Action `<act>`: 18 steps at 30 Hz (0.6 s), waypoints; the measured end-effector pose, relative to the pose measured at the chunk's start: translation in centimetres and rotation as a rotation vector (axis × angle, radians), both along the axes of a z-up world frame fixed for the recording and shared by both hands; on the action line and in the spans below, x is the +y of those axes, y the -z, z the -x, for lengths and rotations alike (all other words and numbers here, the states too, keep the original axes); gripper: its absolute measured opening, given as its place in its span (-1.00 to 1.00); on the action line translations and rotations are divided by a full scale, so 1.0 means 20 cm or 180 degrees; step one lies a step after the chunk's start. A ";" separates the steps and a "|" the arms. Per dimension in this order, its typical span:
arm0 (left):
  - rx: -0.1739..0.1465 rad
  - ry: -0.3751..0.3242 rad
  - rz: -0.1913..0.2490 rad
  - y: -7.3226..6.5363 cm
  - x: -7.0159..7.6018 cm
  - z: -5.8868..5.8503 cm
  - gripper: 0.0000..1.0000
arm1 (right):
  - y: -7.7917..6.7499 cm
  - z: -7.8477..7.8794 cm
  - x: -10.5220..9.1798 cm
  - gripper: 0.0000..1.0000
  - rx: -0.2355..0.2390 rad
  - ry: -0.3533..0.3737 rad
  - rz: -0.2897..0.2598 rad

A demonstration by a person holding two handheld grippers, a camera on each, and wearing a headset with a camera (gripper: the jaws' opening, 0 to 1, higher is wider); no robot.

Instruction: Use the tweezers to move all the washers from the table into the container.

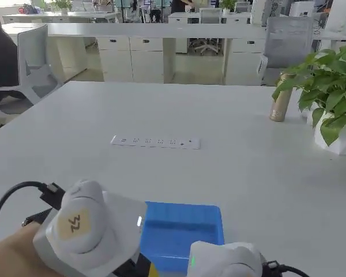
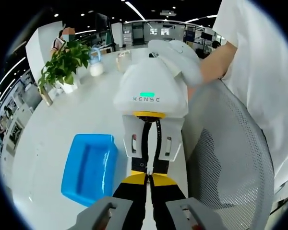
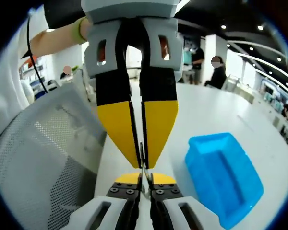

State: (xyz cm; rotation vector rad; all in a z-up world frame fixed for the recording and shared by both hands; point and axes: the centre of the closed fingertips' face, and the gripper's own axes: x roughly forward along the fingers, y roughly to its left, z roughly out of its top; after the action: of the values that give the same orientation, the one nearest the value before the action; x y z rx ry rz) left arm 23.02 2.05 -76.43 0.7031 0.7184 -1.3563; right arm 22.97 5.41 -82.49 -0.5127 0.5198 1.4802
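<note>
The left gripper (image 2: 149, 180) is seen with its two yellow-tipped jaws pushed almost together. The right gripper (image 3: 144, 179) is shut just as tight. The two are held nose to nose, tips touching or very nearly so, low down at the near edge of the table (image 1: 230, 173). A thin pale sliver (image 3: 143, 168) is seen where the tips meet. It may be the tweezers seen edge-on, but that cannot be told for sure.

The blue container (image 1: 181, 228) is found just past the grippers, on the side away from the person. From the left gripper it lies to that gripper's left. From the right gripper it lies to that gripper's right. Its long side is laid along the same line that the two grippers make, so it runs across in front of the person, not away. It is open at the top, and nothing can be made out inside it. Both grippers are about as near to it as each other.

No washers can be picked out on the table, so which way they lie cannot be told. It is judged that the washers must be found first. After that, whatever is picked up need only be carried a short way forward, over the near long wall of the container, and let go there.
</note>
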 end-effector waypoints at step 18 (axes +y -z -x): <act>-0.0335 -0.1709 0.1216 -0.20 0.18 -0.01 -0.75 | -0.07 -0.03 -0.06 -0.95 0.0269 0.0348 -0.0208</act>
State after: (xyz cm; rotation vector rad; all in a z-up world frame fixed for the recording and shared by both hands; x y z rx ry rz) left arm 23.28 5.57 -72.48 0.2451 0.4943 -0.9146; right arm 23.48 4.26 -81.09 -0.3663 0.5554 1.4137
